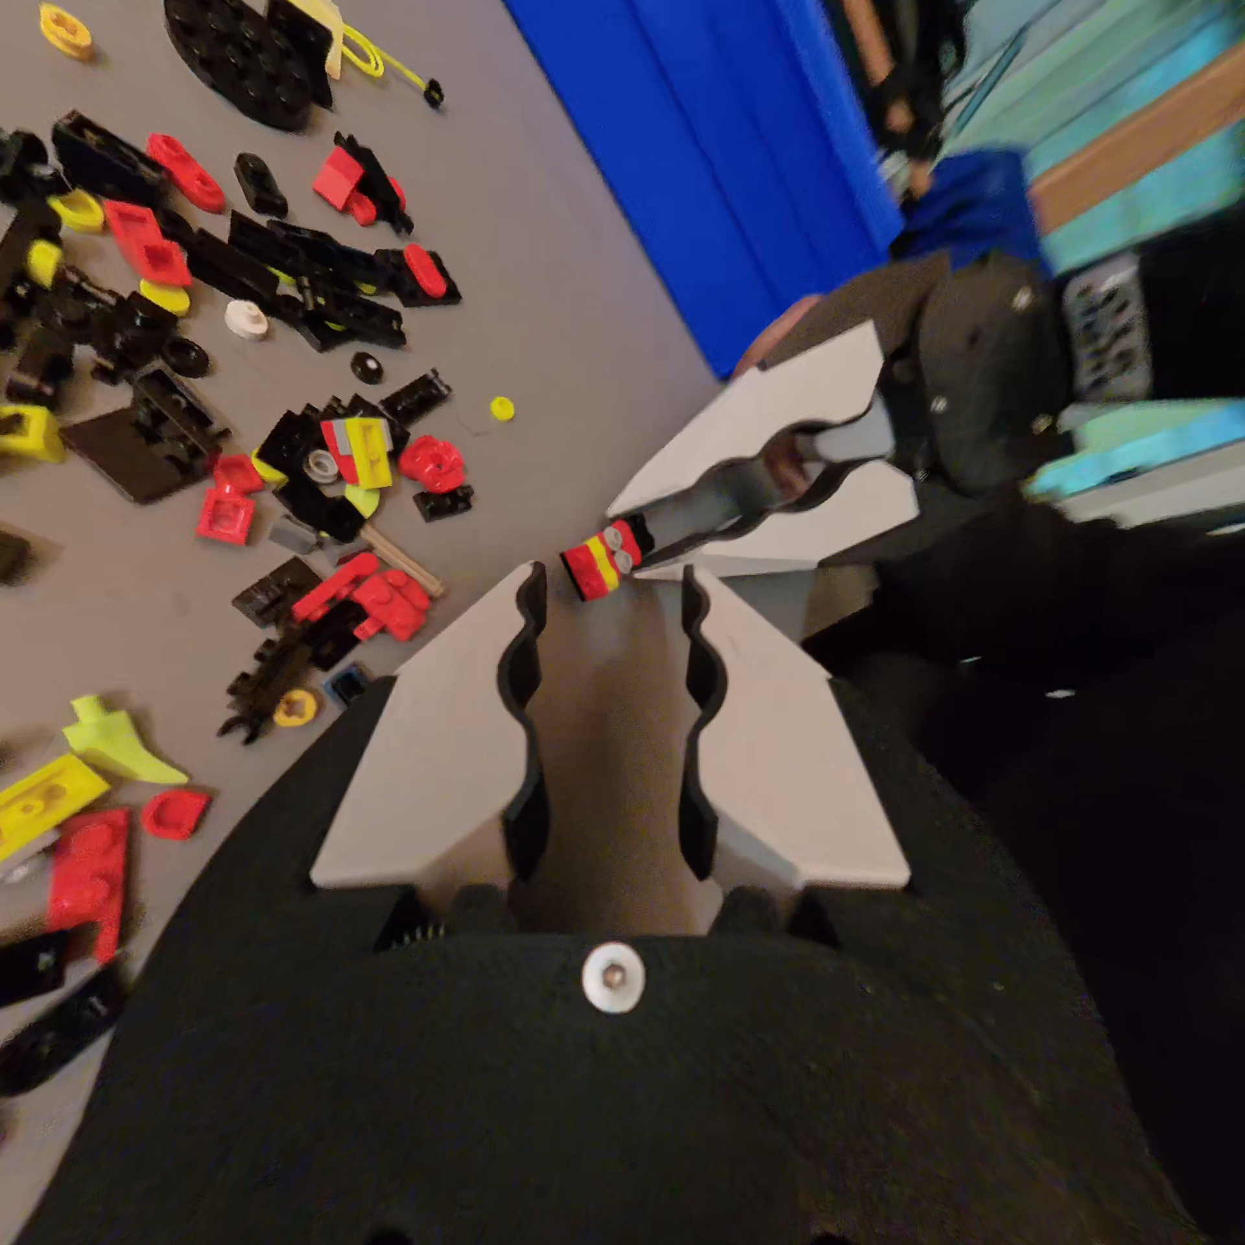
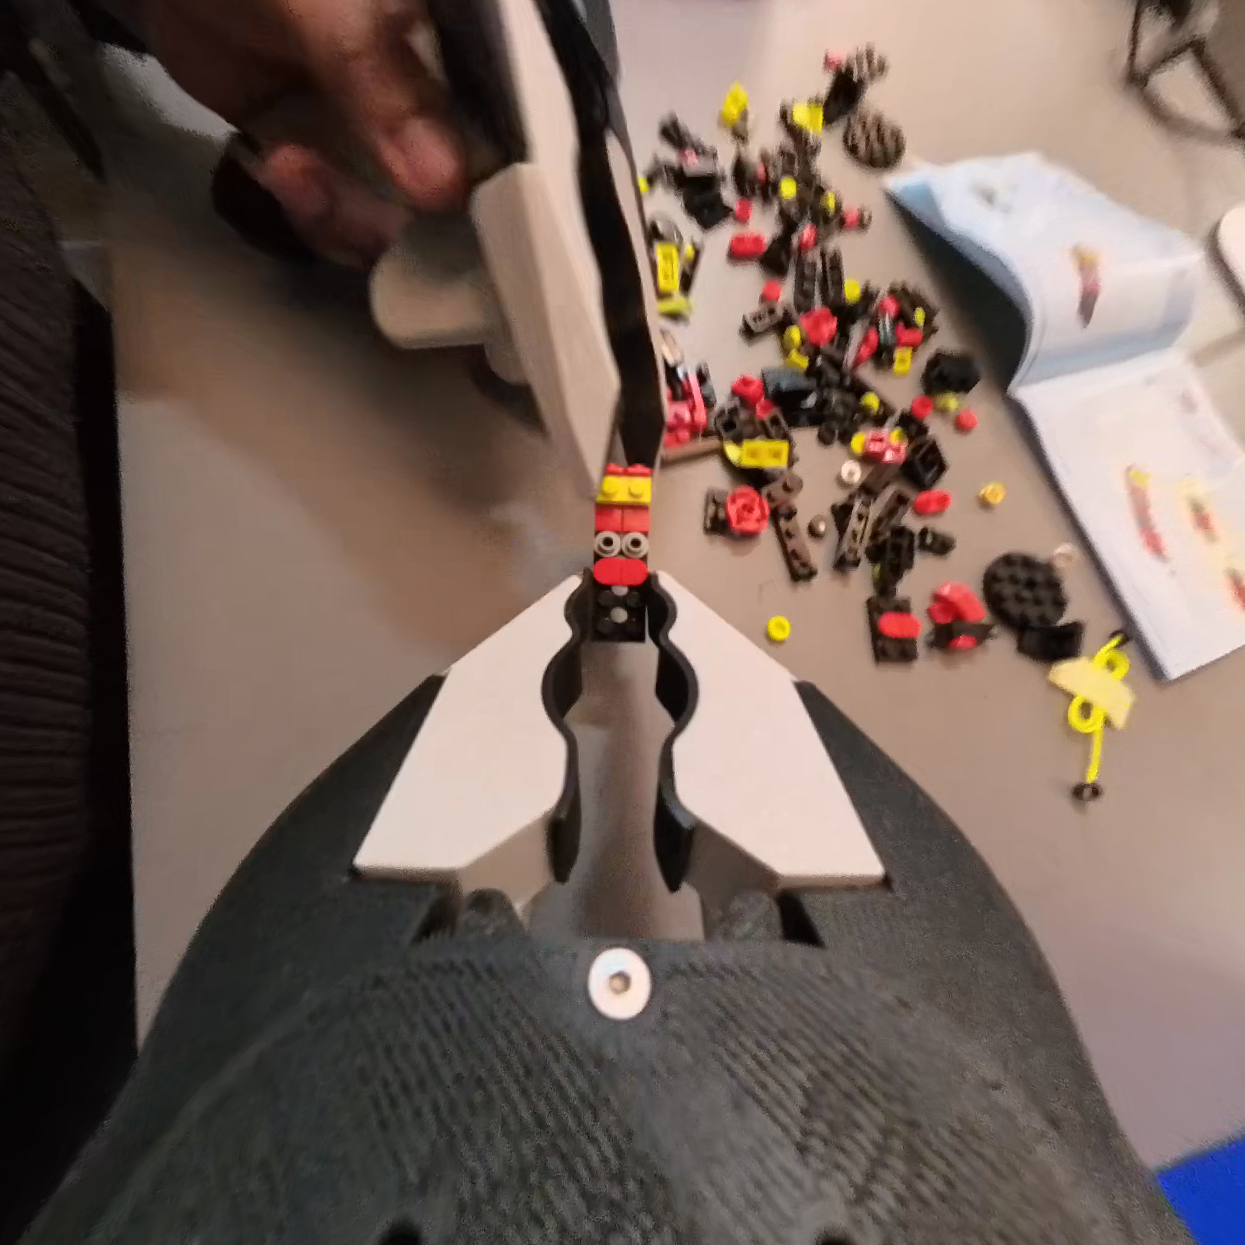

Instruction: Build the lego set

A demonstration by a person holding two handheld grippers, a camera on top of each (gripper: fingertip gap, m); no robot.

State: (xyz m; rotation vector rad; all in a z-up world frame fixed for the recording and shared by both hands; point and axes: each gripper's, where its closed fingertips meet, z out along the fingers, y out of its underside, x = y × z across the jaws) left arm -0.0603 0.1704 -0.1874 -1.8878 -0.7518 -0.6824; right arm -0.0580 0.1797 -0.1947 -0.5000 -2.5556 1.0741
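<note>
A small lego assembly [image 2: 623, 532] of red, yellow, grey and black pieces is held above the grey table. My right gripper [image 2: 620, 586] is shut on its black end. In the left wrist view the assembly [image 1: 599, 566] sticks out of the right gripper [image 1: 636, 542], which comes in from the right. My left gripper [image 1: 610, 583] is open, with its fingertips on either side of the assembly's free red end and not pressing on it. In the right wrist view the left gripper [image 2: 620, 458] comes down from above, edge on, to the assembly's far end.
Several loose black, red and yellow lego pieces [image 1: 269, 404] lie spread on the grey table [image 1: 572, 303], also in the right wrist view [image 2: 842, 404]. An open instruction booklet [image 2: 1111, 404] lies at the right. A black round plate [image 2: 1024, 593] and a yellow string piece [image 2: 1091, 700] lie near it. A person's hand [image 2: 337, 135] holds the left gripper. Left and right tips are no more than a few centimetres apart.
</note>
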